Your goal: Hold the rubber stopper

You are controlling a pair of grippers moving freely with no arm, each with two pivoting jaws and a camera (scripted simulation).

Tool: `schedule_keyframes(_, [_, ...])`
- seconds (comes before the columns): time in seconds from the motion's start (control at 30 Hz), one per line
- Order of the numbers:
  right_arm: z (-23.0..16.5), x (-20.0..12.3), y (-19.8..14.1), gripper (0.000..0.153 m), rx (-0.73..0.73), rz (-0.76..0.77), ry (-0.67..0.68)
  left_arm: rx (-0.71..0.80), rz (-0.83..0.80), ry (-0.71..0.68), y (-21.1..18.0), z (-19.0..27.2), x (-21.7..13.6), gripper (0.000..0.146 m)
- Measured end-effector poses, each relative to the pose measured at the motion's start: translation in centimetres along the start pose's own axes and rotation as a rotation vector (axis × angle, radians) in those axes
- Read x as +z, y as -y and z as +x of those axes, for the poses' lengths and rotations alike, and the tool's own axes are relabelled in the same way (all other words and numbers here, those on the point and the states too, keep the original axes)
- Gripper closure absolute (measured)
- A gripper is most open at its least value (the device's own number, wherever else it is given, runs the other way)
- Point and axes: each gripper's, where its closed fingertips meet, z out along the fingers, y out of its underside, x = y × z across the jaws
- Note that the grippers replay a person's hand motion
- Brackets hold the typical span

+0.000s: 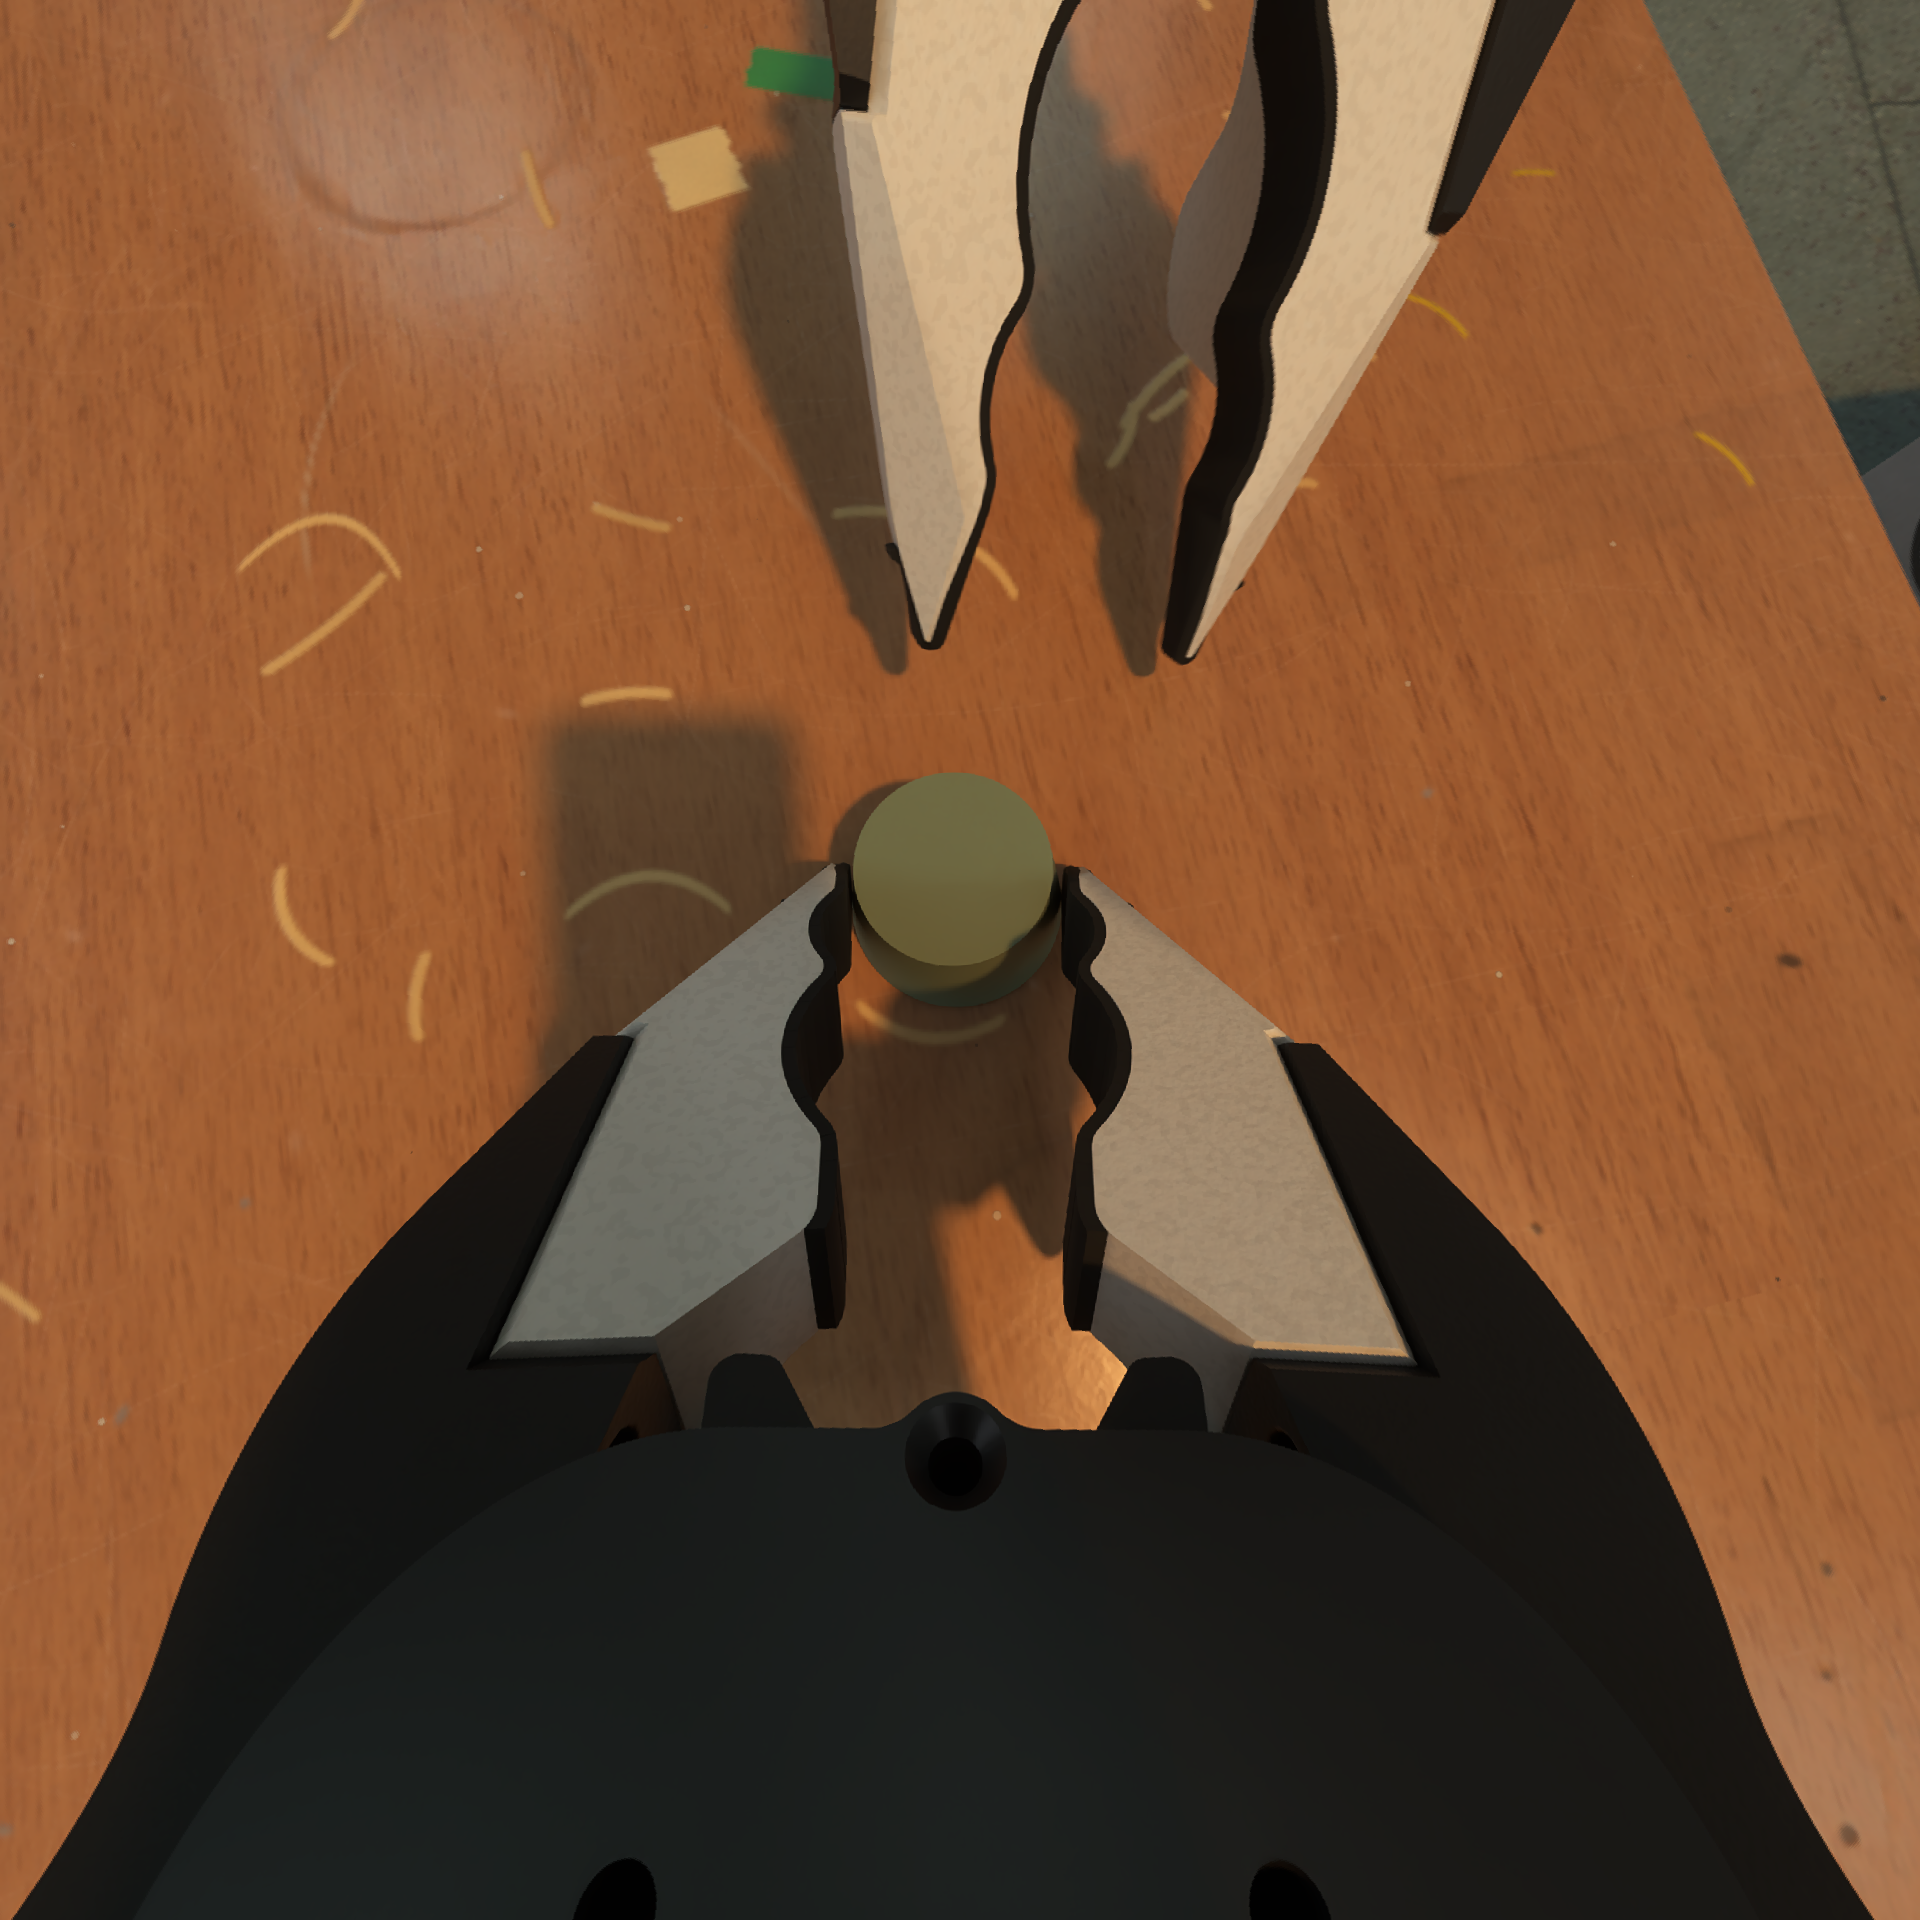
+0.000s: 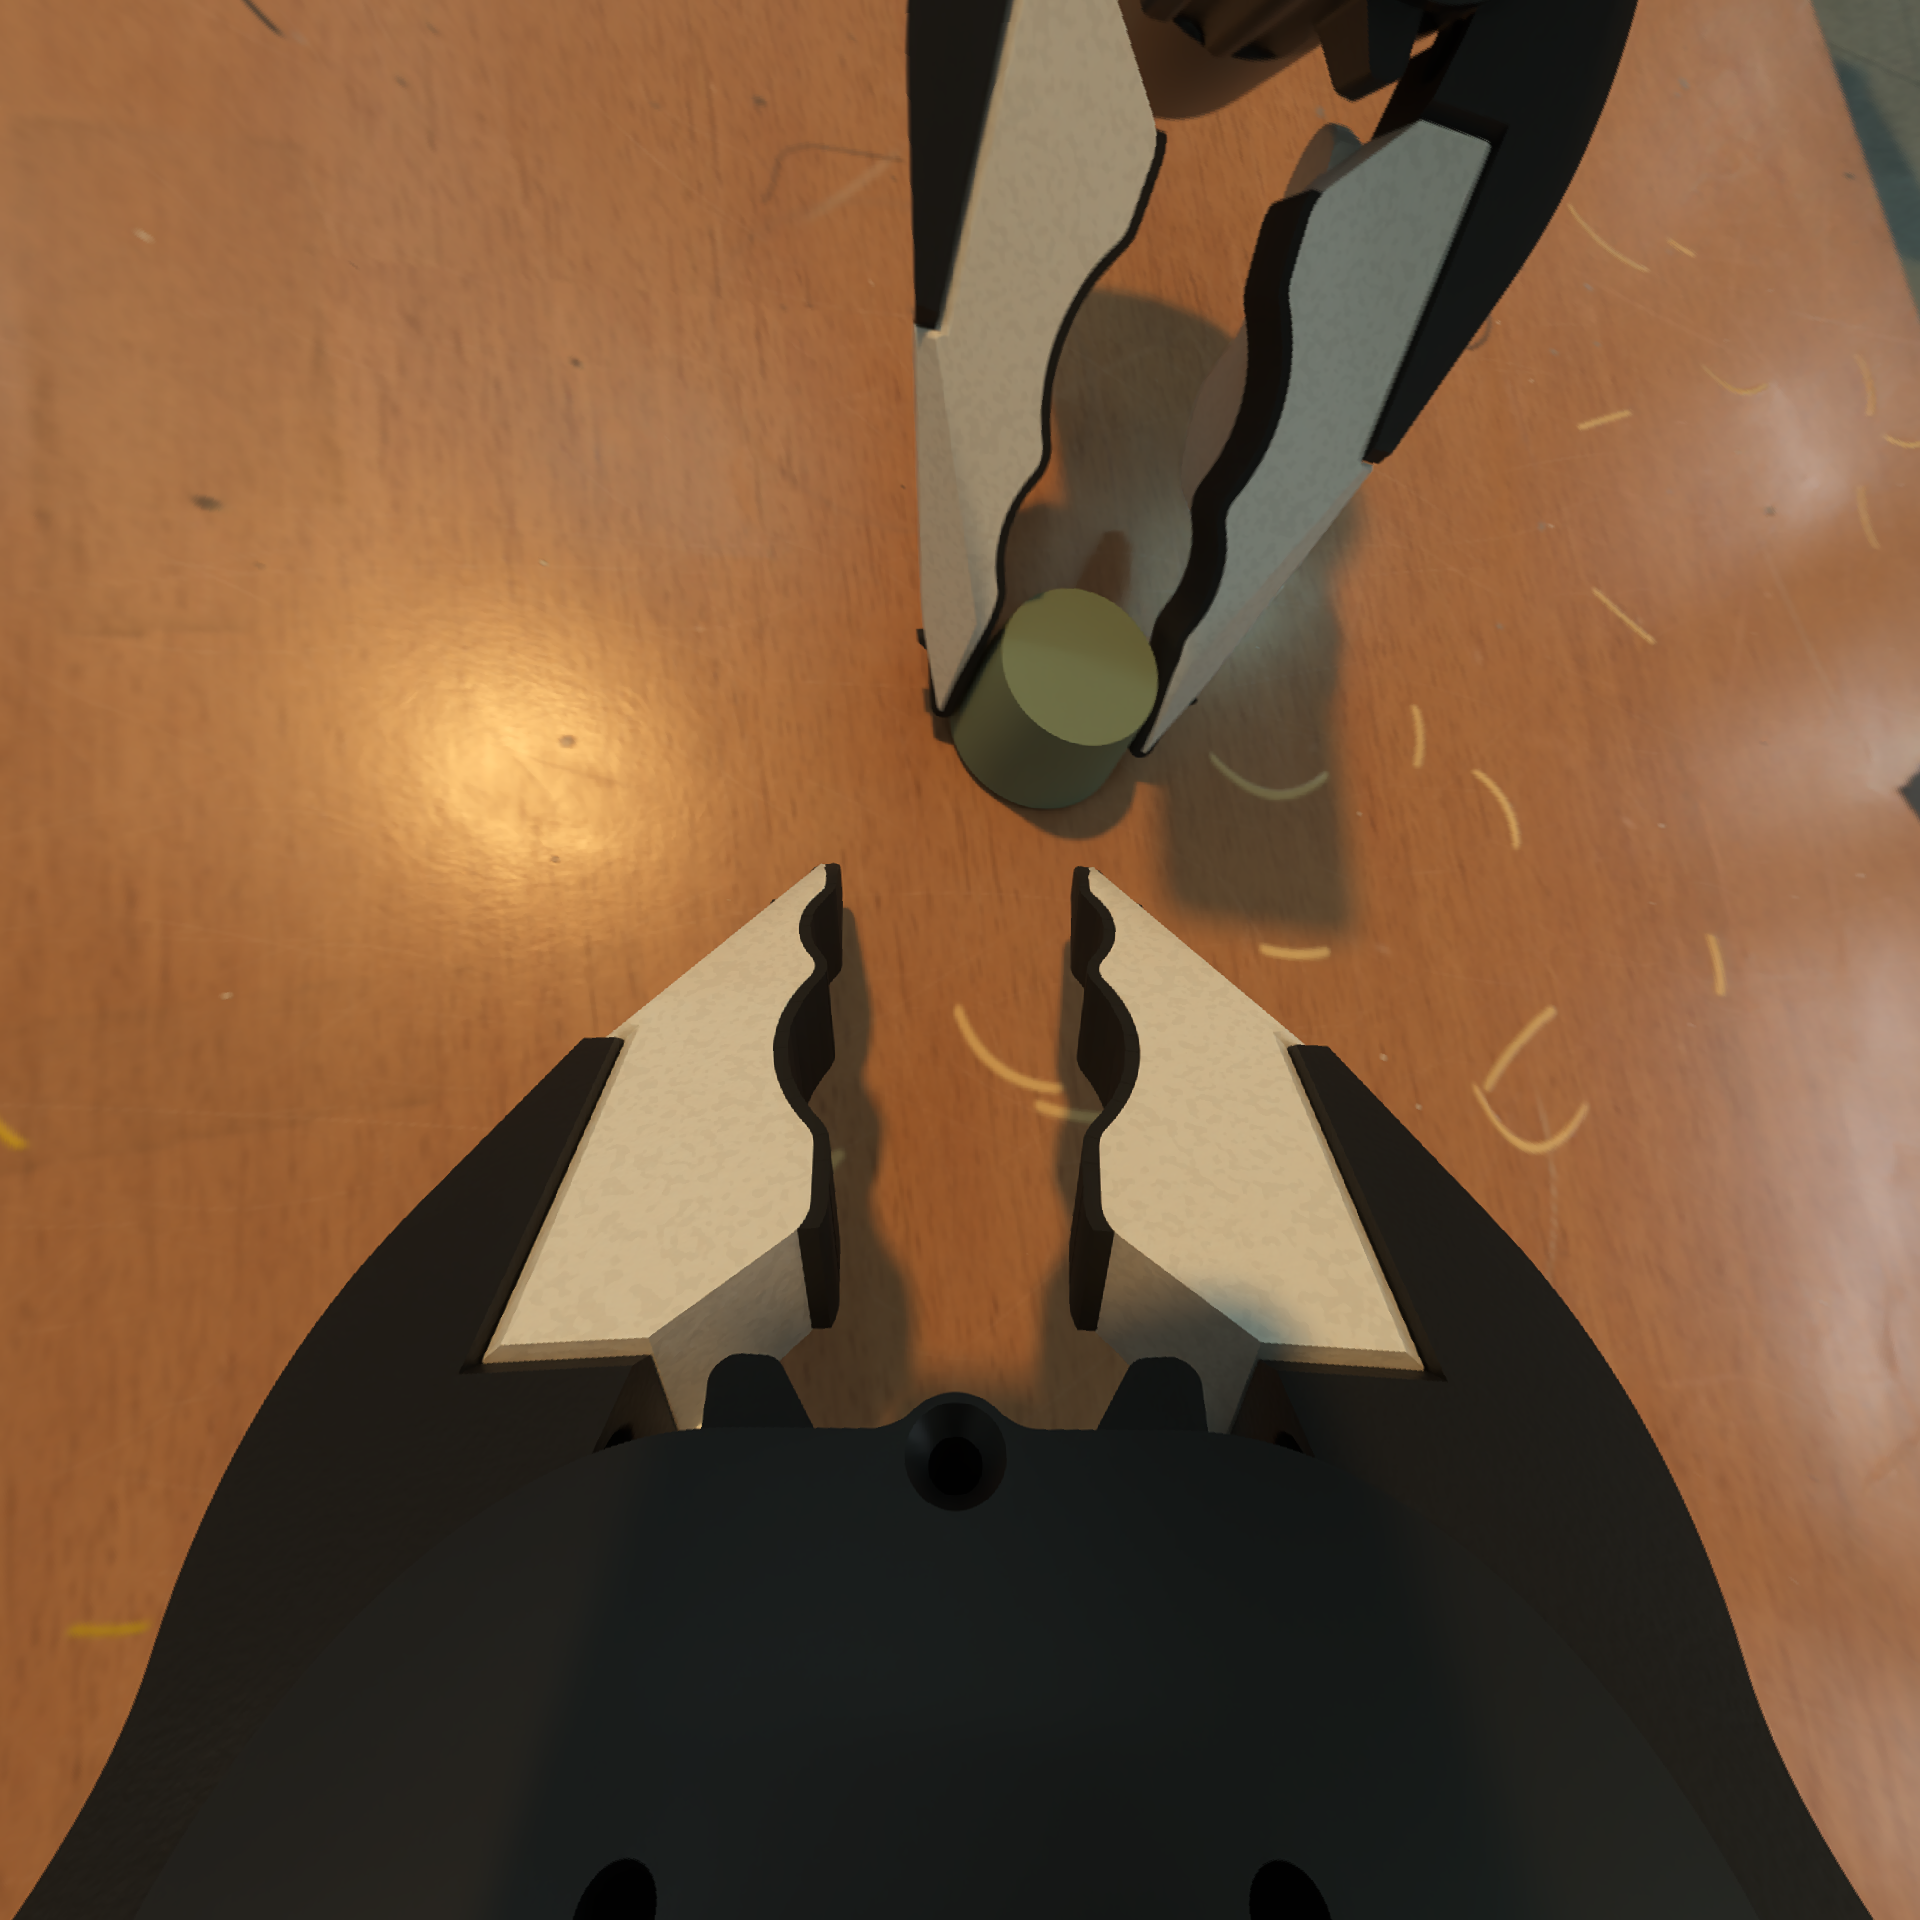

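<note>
A: While the left gripper [image 1: 954, 883] clasps the olive rubber stopper [image 1: 952, 883] by its fingertips, upright on the wooden table [image 1: 312, 416], what matters?

B: Steady, level pressure. The right gripper [image 2: 954, 883] waits nearby, parted and empty.

right gripper [image 1: 1049, 649] facing stopper [image 1: 951, 883], sides free

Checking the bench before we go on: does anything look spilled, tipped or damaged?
Nothing serious. The rubber stopper stands upright between the left gripper fingers. Pale curled shavings litter the wooden table, with two small scraps, tan and green, farther off. The right gripper is open and holds nothing.
</note>
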Motion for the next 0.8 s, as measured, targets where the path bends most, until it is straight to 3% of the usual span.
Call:
schedule_keyframes(0.13, [-0.3,-1.1,0.6,0.11,0.112,0.117,0.12,0.0,-0.013,-0.004,-0.1,0.0,0.1,0.106])
schedule_keyframes(0.2, [0.6,-2.3,1.1,0.112,0.166,0.214,0.094,0.0,-0.014,-0.004,-0.1,0.0,0.1,0.106])
schedule_keyframes(0.3, [1.6,-3.4,1.2,0.131,0.218,0.284,0.062,0.0,-0.014,-0.004,-0.1,0.0,0.1,0.106])
schedule_keyframes(0.4, [2.0,-2.6,0.3,0.153,0.21,0.19,0.003,-0.004,-0.015,-0.007,-0.1,0.0,0.1,0.106])
schedule_keyframes(0.8, [1.7,-0.9,-0.5,0.153,0.214,0.071,0.028,-0.002,-0.013,-0.008,-0.1,0.0,0.0,0.106])
